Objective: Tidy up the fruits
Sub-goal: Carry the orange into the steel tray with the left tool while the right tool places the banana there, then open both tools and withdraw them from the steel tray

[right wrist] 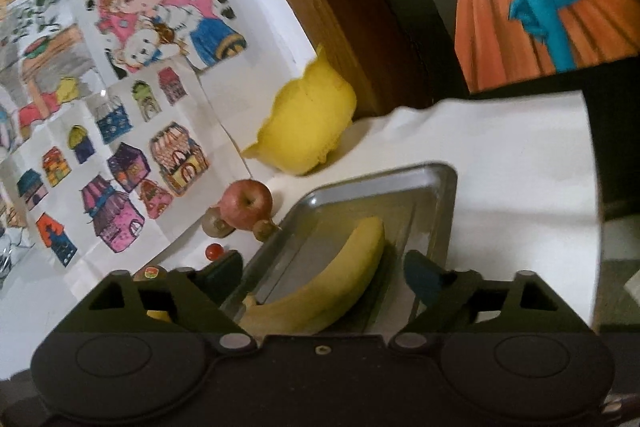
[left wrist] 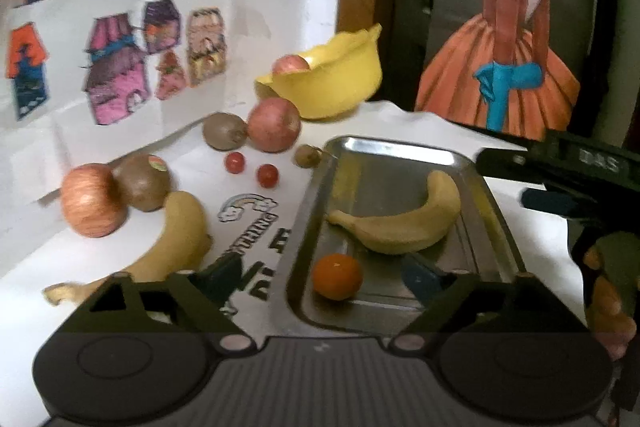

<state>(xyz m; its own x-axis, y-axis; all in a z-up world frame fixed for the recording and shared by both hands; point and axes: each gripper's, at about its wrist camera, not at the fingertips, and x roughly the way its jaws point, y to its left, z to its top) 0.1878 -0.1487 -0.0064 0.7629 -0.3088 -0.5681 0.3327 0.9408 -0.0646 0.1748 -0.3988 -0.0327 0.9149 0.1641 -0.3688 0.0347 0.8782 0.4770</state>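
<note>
Left wrist view. We log our left gripper (left wrist: 324,277) with jaws wide and nothing between them, poised over the near end of a metal tray (left wrist: 496,211). In the tray we count one banana (left wrist: 400,227) and one small orange fruit (left wrist: 337,275), lying apart. On the white table cover (left wrist: 420,123) left of the tray we list: a second banana (left wrist: 172,243); an apple (left wrist: 93,201) touching a stickered kiwi (left wrist: 142,183); two cherry tomatoes (left wrist: 235,162), (left wrist: 267,175); another apple (left wrist: 274,125) beside a kiwi (left wrist: 224,131); and a small kiwi (left wrist: 307,155) just beside the tray's far left corner. Behind stands a yellow bowl (left wrist: 332,87) holding a further apple (left wrist: 291,64). Our right gripper (left wrist: 560,179) enters from the right above the tray edge; we cannot tell its jaw state here.

Right wrist view. We record our right gripper (right wrist: 324,277) with jaws wide and empty, set above the metal tray (right wrist: 444,211), the banana (right wrist: 332,287) lying between and below its fingers. Beyond the tray we note an apple (right wrist: 247,203), two kiwis (right wrist: 216,225), (right wrist: 264,229), a cherry tomato (right wrist: 214,251) and the yellow bowl (right wrist: 308,123). Coloured drawings (right wrist: 132,155) cover the wall.
</note>
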